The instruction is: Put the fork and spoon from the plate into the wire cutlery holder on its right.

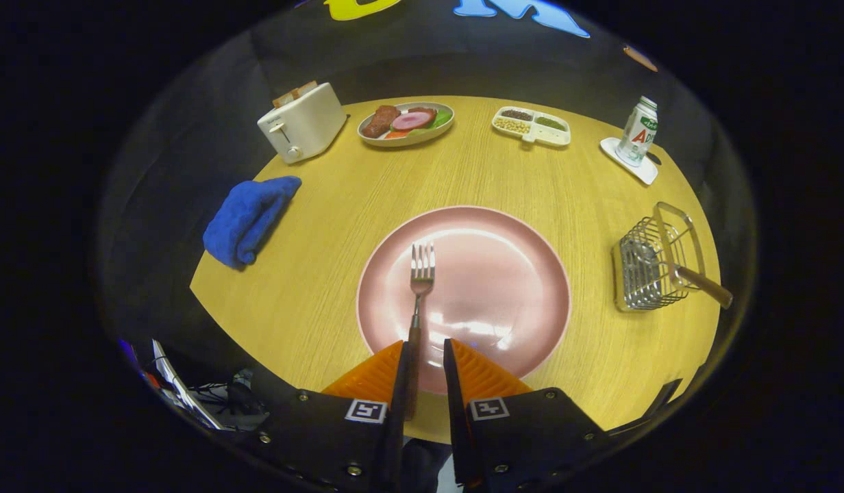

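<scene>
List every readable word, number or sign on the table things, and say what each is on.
Can: label print, too blurred to read reliably.
Gripper, open around the fork handle: square coded markers, no words.

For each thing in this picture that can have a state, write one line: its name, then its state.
fork: lying on the plate, handle between the fingers
plate: holds the fork
gripper: open, fingers either side of the handle
wire cutlery holder: holds a wooden-handled utensil
toaster: bread in its slots
</scene>
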`<state>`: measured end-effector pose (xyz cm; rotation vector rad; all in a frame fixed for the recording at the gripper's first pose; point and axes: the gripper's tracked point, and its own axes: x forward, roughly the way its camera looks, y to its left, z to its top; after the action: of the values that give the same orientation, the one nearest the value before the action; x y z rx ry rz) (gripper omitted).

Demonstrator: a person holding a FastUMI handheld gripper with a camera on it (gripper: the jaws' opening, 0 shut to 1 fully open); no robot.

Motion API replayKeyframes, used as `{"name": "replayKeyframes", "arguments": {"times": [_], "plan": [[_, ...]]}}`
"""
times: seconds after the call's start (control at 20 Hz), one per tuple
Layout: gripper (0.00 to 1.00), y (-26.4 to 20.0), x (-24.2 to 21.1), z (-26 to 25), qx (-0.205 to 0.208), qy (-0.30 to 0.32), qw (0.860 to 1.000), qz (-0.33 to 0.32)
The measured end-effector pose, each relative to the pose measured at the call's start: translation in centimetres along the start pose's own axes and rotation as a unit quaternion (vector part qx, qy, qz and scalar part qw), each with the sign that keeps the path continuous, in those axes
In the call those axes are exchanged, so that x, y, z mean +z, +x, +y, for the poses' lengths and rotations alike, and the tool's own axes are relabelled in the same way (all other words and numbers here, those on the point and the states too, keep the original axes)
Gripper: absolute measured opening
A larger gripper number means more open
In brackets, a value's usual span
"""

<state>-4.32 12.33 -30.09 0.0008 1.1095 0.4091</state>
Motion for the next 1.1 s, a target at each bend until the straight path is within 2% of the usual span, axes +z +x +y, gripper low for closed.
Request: {"name": "replayKeyframes", "arguments": {"times": [0.55, 0.6, 0.75, 0.8, 1.1], "plan": [[0.3, 3.1, -1.5, 0.0, -0.015, 0.013, 0.999, 0.031], [0.12, 3.5, -1.6, -0.1, -0.013, 0.019, 0.999, 0.031], [0.13, 3.9, -1.8, 0.0, -0.01, 0.028, 0.999, 0.037], [0.05, 3.5, -1.9, 0.2, -0.006, 0.026, 0.999, 0.04], [0.05, 3.4, -1.9, 0.4, 0.012, 0.027, 0.999, 0.024]]}}
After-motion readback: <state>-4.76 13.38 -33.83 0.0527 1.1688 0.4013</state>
